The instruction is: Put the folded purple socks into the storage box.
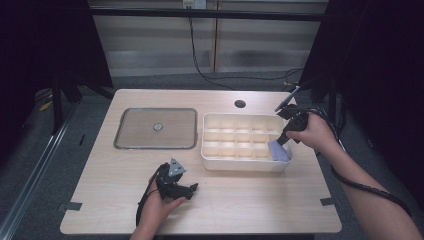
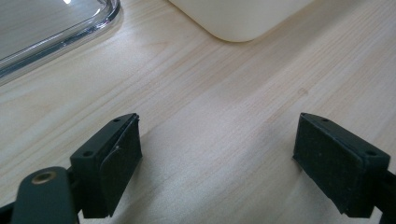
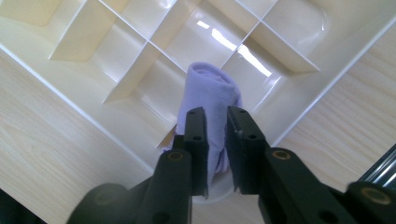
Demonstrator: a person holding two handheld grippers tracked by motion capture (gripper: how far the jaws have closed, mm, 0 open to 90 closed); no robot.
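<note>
Right gripper clamping rolled cloth, lengthwise between jaws

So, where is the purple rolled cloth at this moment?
The purple rolled cloth stands in the near right corner compartment of the divided box, pinched between the right gripper jaws.

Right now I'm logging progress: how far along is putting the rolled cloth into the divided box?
Done: the lid lies off beside the box. In hand: the right gripper pinches the lilac cloth roll, its lower end in a corner compartment. Left: seating it and letting go. The left gripper rests open on the table.
</note>
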